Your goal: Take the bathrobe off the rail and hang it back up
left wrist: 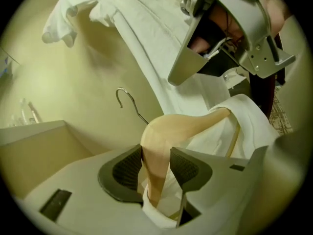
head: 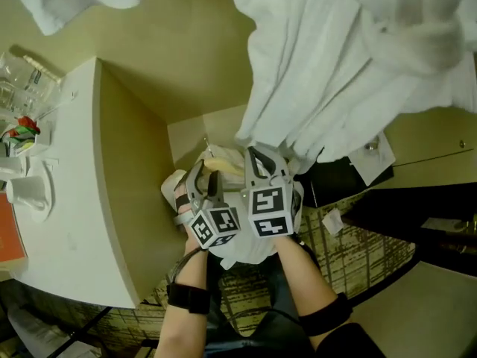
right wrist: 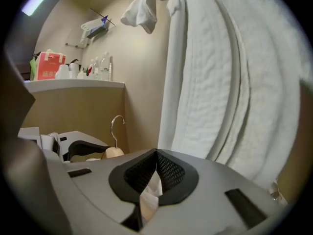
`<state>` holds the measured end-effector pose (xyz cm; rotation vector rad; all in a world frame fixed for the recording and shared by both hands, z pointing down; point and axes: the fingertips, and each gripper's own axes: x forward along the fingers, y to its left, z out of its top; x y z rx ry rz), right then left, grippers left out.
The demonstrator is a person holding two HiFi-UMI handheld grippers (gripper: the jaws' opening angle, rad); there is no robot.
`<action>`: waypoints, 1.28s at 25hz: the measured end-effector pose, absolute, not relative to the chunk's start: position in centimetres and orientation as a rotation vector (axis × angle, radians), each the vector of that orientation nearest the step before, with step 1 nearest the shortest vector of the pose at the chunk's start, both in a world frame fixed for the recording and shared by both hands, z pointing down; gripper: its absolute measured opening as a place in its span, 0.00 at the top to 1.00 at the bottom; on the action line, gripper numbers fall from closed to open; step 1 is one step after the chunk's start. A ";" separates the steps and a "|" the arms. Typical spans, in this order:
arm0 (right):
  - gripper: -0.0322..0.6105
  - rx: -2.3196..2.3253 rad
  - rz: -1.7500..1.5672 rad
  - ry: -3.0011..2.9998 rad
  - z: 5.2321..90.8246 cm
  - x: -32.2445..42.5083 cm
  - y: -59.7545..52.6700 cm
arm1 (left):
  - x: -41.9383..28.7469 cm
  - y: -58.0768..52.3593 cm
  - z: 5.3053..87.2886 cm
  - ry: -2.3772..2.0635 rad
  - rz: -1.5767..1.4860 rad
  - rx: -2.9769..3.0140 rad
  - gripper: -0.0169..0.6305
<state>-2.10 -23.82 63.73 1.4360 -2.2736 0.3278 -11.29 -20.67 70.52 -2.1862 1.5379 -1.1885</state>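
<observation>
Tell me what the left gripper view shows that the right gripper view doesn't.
Only the left gripper view: a close look at the left gripper clamped on the wooden hanger by its arm. Only the right gripper view: the right gripper pinched shut on white cloth, plus a red box and a wall rack. Both: the hanger's metal hook, the hanging white bathrobe, the counter and the beige wall.

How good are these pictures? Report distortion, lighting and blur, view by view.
Head view: even light, white bathrobe slightly washed out. Left gripper view: fisheye, dark corners, hanger near and soft. Right gripper view: same fisheye, ceiling light glare top left.
</observation>
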 end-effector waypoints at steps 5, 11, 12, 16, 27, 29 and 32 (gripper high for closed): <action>0.91 1.439 0.254 -2.323 57.0 -1.8 -21.6 | -10.4 -17.4 62.3 1.628 -1.021 -2.160 0.70; 0.91 1.457 0.135 -2.388 48.6 -1.8 -19.5 | -10.8 -14.6 52.7 1.652 -0.876 -2.121 0.70; 0.91 1.460 0.121 -2.397 47.3 -1.9 -19.1 | -10.9 -14.2 51.0 1.652 -0.854 -2.115 0.70; 0.91 1.471 0.054 -2.447 41.0 -1.6 -17.3 | -10.6 -12.5 43.0 1.648 -0.761 -2.081 0.70; 0.91 1.537 -0.362 -2.588 19.6 -1.3 -14.2 | -9.6 -12.1 22.0 1.621 -0.483 -1.946 0.70; 0.91 1.547 -0.445 -2.599 16.5 -1.6 -13.6 | -9.9 -12.0 18.7 1.618 -0.436 -1.928 0.70; 0.91 1.565 -0.567 -2.603 12.2 -2.0 -12.8 | -10.1 -11.9 14.4 1.602 -0.375 -1.914 0.70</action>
